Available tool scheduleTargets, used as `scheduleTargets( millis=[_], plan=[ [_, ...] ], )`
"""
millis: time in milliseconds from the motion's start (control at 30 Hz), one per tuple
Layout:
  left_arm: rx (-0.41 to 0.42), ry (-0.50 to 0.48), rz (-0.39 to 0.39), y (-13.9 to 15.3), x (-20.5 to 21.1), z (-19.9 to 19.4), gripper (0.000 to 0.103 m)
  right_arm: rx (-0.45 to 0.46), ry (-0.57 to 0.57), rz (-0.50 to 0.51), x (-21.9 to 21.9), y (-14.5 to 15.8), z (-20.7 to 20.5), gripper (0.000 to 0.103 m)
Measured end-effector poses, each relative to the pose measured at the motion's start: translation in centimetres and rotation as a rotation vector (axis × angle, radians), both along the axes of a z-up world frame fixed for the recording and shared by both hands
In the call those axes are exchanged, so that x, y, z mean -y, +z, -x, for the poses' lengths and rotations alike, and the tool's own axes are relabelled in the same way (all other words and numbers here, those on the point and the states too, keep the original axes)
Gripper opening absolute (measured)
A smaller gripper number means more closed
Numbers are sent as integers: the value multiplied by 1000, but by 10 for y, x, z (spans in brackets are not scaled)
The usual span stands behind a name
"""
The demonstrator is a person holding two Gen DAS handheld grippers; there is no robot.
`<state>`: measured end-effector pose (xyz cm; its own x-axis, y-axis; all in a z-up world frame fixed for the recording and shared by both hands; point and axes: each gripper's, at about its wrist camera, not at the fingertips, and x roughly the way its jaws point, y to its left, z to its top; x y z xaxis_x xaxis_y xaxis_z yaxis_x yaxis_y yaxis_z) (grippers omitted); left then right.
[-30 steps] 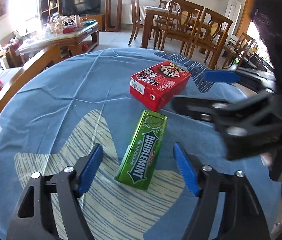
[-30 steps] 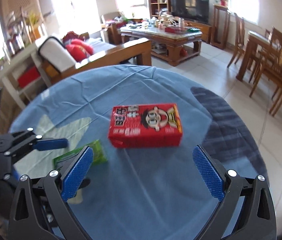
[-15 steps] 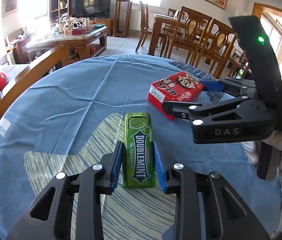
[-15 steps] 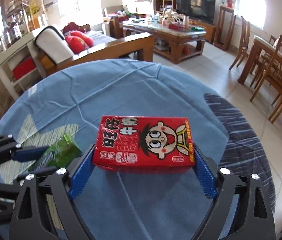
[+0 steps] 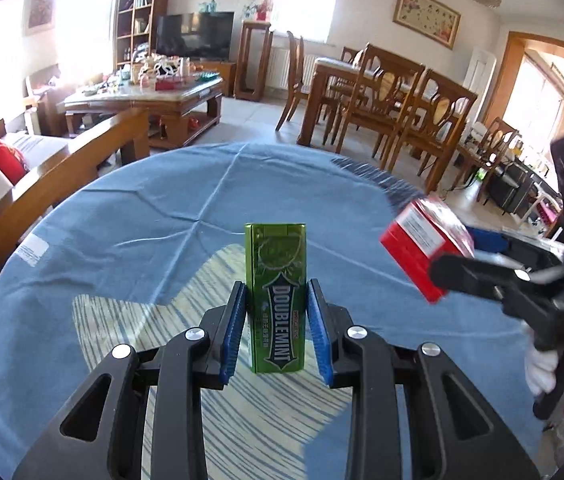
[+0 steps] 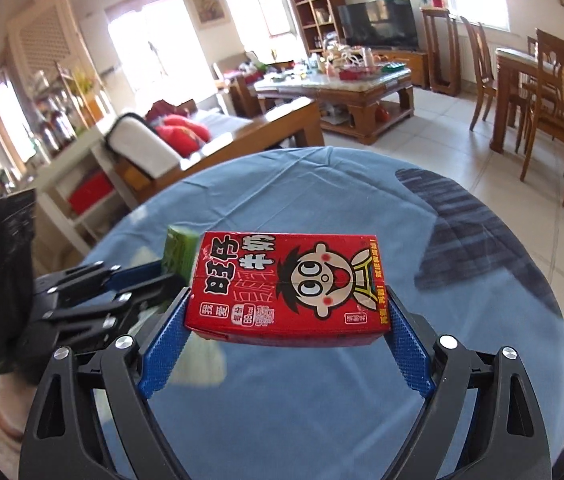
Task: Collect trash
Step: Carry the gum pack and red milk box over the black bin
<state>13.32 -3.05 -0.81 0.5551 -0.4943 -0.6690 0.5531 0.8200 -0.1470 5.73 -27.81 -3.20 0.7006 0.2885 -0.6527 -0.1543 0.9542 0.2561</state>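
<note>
My left gripper (image 5: 276,326) is shut on a green Doublemint gum pack (image 5: 276,288) and holds it lifted above the round table with the blue cloth (image 5: 142,232). My right gripper (image 6: 288,332) is shut on a red milk carton (image 6: 288,290) with a cartoon face and holds it above the table. In the left wrist view the red carton (image 5: 422,248) and the right gripper (image 5: 494,272) are at the right. In the right wrist view the green pack (image 6: 178,248) and the left gripper (image 6: 94,292) are at the left.
A wooden sofa with red cushions (image 5: 2,160) stands beyond the table's left edge. A cluttered coffee table (image 5: 142,96) is farther back. A dining table with chairs (image 5: 382,96) is at the back right. A pale striped patch (image 5: 186,312) marks the cloth.
Both grippers have closed on their items: left on the gum pack, right on the red carton. Both items have been lifted off the cloth.
</note>
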Motion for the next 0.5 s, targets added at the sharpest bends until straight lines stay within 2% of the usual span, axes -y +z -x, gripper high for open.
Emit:
scheduleTargets(
  millis=[233, 500],
  plan=[
    [47, -56, 24, 20, 22, 48, 31, 55, -38, -50, 31, 19, 86, 88],
    [81, -154, 50, 35, 73, 105, 31, 95, -104, -40, 74, 34, 174, 88]
  ],
)
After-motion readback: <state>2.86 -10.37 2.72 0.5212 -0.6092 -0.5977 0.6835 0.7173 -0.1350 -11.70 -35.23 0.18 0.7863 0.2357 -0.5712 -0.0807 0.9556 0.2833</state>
